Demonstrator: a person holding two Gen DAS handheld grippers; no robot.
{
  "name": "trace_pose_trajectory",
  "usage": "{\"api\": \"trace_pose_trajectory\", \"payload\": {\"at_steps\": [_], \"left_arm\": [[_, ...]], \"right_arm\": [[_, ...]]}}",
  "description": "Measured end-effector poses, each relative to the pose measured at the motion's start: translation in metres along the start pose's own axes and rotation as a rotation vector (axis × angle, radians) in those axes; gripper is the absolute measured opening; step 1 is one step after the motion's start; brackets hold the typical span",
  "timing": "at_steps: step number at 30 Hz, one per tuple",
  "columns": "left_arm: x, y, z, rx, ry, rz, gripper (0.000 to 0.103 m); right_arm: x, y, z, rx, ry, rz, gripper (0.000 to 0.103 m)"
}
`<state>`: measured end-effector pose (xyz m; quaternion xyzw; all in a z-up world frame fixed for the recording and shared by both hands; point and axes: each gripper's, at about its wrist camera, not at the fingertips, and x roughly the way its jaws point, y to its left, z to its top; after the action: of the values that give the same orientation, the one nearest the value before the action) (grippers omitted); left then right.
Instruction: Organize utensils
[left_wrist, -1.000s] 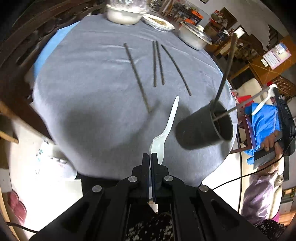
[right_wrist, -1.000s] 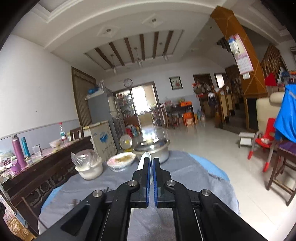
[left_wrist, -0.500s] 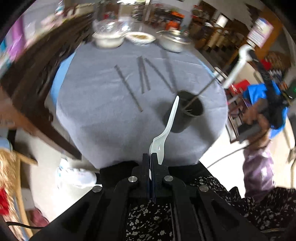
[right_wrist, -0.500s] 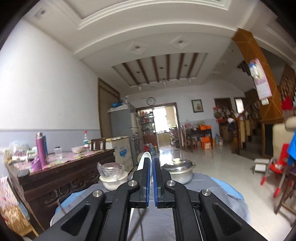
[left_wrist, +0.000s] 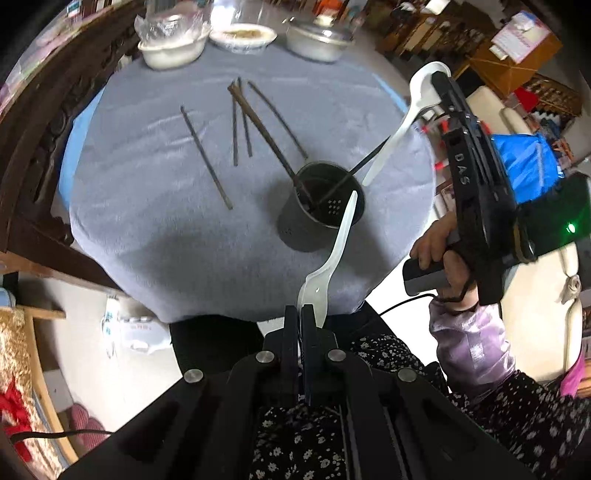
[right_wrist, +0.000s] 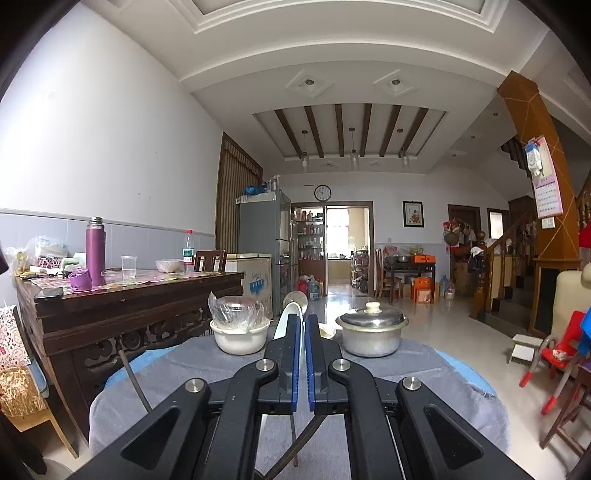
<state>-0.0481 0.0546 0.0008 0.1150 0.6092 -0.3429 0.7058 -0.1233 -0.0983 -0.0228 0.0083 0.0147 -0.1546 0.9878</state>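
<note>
two spoons: each gripper carries one white spoon, so both are off the table and can go into the cup.
left gripper (left_wrist: 302, 314): fingers clenched on the bowl of the left spoon (left_wrist: 338, 243), handle aimed toward 12 o'clock, its tip over the cup's near rim; my guess is it is lined up to drop in handle first.
right gripper (right_wrist: 302, 332): clenched on the right spoon (left_wrist: 399, 129), bowl up, handle slanting down toward the cup from 2 o'clock.
cup (left_wrist: 314, 218): one, dark, right of table centre, open mouth up to take utensils.
sticks in cup: two, leaning out at 11 and 2 o'clock.
sticks on cloth (left_wrist: 207, 158): four, loose, at 10 to 12 o'clock of the cup, yet to be gathered.
table (left_wrist: 147, 229): one, round, grey cloth.
far edge: two bowls (left_wrist: 171, 48) and one lidded pot (left_wrist: 317, 40), well apart from the work.
</note>
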Motion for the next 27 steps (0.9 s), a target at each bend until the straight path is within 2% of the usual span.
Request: {"api": "trace_pose_trajectory", "payload": {"at_steps": [5, 10, 21, 27], "left_arm": [[0.000, 0.000, 0.013, -0.039, 0.031, 0.028, 0.002], [-0.004, -0.005, 0.024, -0.041, 0.058, 0.100, 0.002], [-0.003, -0.021, 0.046, 0.015, 0.144, 0.262, 0.002], [0.000, -0.037, 0.062, 0.047, 0.182, 0.304, 0.002]], "right_arm": [[0.008, 0.002, -0.009, -0.006, 0.009, 0.007, 0.003], [0.009, 0.002, -0.017, -0.006, 0.017, 0.016, 0.003], [0.006, 0.005, -0.028, -0.016, 0.011, 0.052, 0.003], [0.002, 0.005, -0.036, -0.032, 0.012, 0.077, 0.004]]}}
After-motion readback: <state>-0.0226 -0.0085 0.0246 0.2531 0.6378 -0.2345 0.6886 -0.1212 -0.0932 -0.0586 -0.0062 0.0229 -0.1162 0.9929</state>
